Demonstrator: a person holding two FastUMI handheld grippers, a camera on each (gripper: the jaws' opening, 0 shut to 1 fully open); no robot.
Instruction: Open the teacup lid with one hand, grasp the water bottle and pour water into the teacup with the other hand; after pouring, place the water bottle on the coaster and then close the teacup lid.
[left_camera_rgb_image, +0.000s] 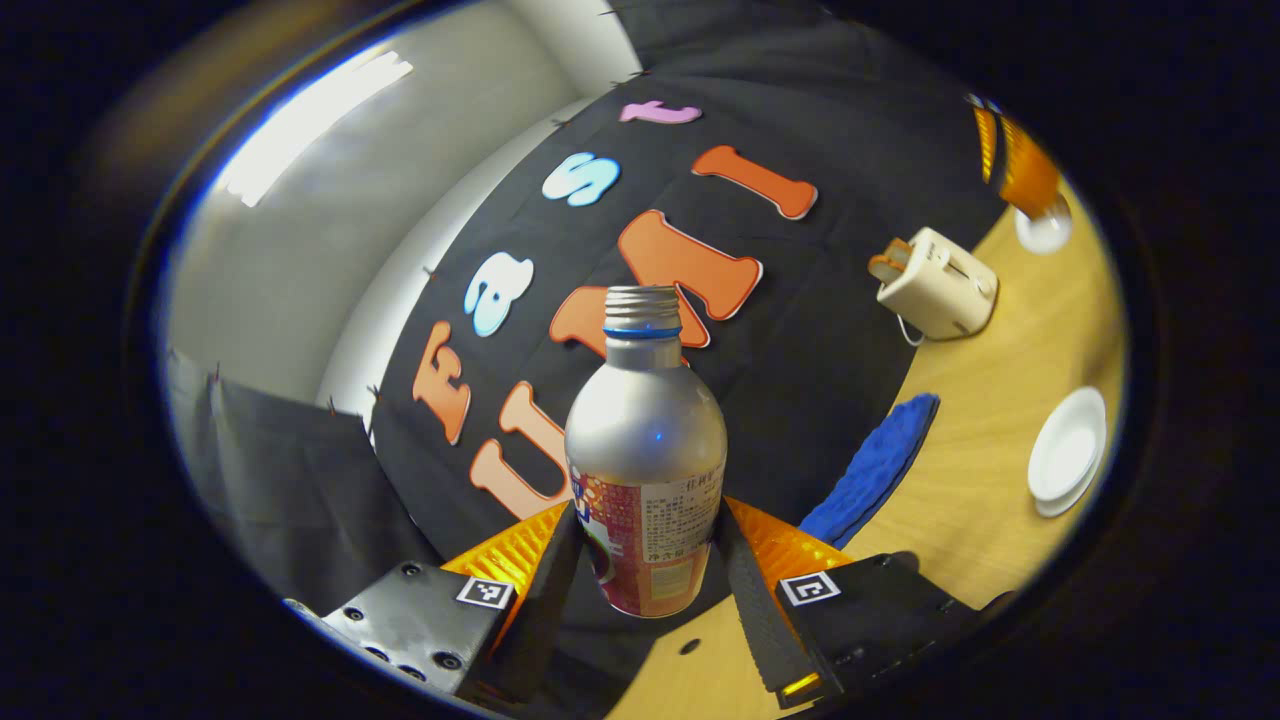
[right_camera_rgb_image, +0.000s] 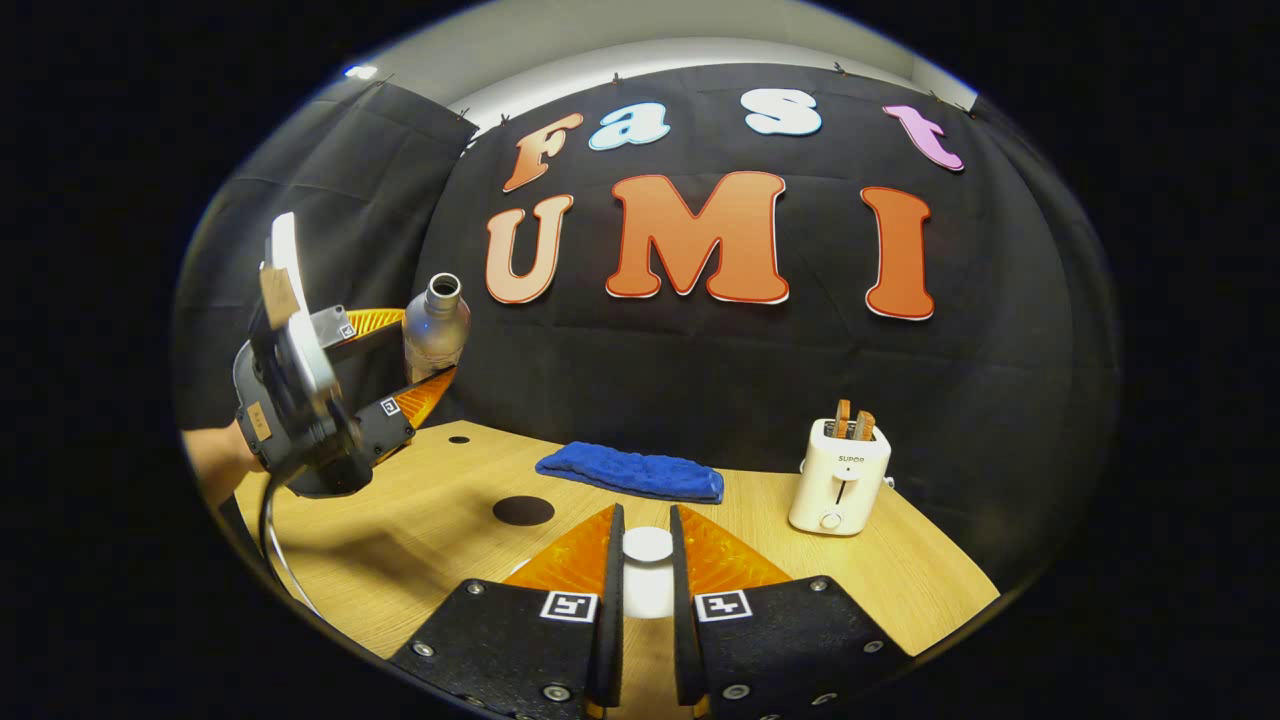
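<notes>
Wooden table (right_camera_rgb_image: 420, 540); left tongs (left_camera_rgb_image: 648, 560) grip water bottle (left_camera_rgb_image: 645, 440) aloft.

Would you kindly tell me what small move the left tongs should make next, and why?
Probably carry the uncapped silver metal bottle over to the white teacup and begin tilting it. The left tongs grip the bottle upright in the air, and the right tongs hold the white lid apart from the cup, which appears open.
</notes>
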